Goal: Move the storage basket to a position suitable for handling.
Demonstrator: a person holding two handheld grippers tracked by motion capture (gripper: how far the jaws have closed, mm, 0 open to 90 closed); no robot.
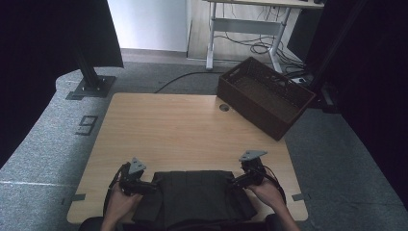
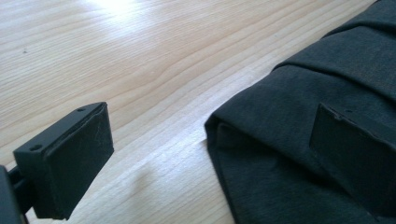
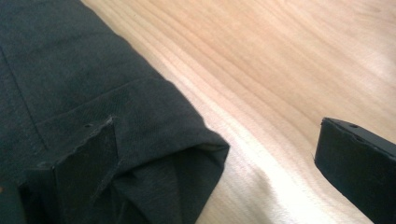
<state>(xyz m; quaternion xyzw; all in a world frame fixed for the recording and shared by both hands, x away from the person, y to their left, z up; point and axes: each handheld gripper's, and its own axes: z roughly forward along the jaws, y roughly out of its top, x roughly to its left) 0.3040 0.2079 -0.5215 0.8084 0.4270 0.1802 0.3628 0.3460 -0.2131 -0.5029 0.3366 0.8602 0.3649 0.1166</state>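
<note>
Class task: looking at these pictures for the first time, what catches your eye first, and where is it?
A folded dark cloth lies at the table's near edge, with the left gripper and right gripper at its two sides, jaws open. A brown basket sits at the far right corner.

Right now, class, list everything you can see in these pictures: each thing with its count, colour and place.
folded garment: one, dark grey, near edge of the table, between the two grippers
table: one, light wood, centre
cable hole: one, grey, far part of the table
woven basket: one, dark brown, at the table's far right corner
desk frame: one, white, background, with cables on the floor
carpet: grey, around the table
left gripper: one, black, jaws open, at the garment's left edge
right gripper: one, black, jaws open, at its right edge
hands: two, holding the grippers
</note>
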